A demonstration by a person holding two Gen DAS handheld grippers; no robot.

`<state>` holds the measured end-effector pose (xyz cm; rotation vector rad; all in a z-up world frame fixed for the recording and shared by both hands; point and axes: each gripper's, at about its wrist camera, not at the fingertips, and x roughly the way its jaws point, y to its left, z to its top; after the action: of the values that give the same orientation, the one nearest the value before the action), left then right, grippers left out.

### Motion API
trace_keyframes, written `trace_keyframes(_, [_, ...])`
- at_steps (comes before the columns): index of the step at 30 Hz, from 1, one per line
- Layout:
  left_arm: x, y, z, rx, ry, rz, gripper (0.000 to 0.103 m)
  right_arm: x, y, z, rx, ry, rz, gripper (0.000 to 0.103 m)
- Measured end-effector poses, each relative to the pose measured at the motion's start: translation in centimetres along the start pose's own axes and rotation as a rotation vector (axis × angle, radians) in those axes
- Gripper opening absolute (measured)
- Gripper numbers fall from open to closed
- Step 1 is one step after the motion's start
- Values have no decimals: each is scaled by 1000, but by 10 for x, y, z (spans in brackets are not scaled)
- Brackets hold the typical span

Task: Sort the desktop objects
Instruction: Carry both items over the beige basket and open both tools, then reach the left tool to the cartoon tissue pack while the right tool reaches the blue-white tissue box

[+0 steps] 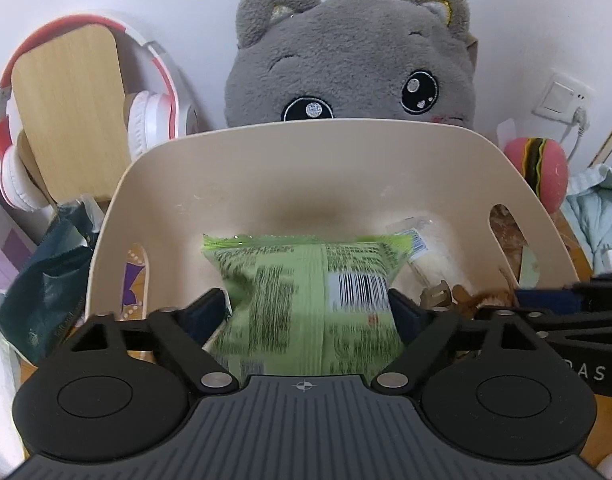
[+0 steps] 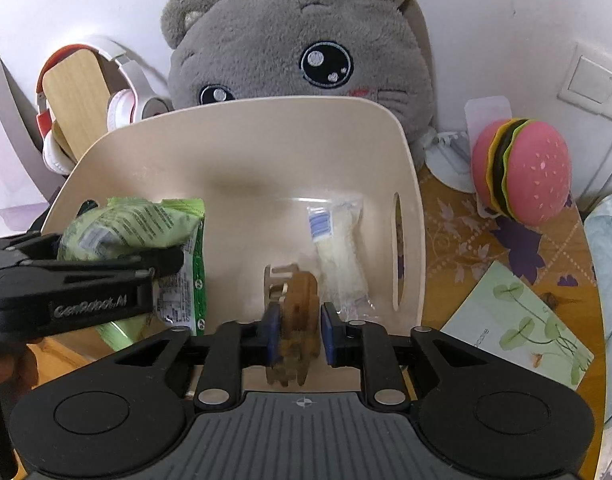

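Observation:
A beige plastic basket (image 1: 313,168) stands in front of a grey plush cat (image 1: 345,56). My left gripper (image 1: 307,312) is shut on a green snack packet (image 1: 306,280) and holds it over the basket's near left part. It also shows in the right wrist view (image 2: 106,264), with the green packet (image 2: 134,224). My right gripper (image 2: 296,328) is shut on a brown hair claw clip (image 2: 296,312) over the basket's (image 2: 242,152) near edge. A clear packet with white contents (image 2: 337,256) lies in the basket to the right.
Red and white headphones (image 1: 154,112) hang on a wooden stand (image 1: 70,116) at the back left. A dark teal bag (image 1: 46,280) lies left of the basket. A pink toy burger (image 2: 521,172) and a green leaf-print card (image 2: 521,324) lie to the right on the orange patterned tabletop.

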<state>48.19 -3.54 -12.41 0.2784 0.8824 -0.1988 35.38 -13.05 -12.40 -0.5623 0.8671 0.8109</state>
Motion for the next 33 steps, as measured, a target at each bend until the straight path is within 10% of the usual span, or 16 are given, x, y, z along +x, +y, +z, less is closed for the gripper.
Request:
trace_keyframes(3, [-10,1,-1,-7,-45,21,95,-6,1,0,-4,-41,16,68])
trace_keyframes(12, [-42,13,-1,-7,-110,-15,99,-31,3,-3,-37,-160,42,90])
trace_keyframes(33, [-110,33,-52,15,-142,-37,100,-83,-2,-43,-60,-276,57,103])
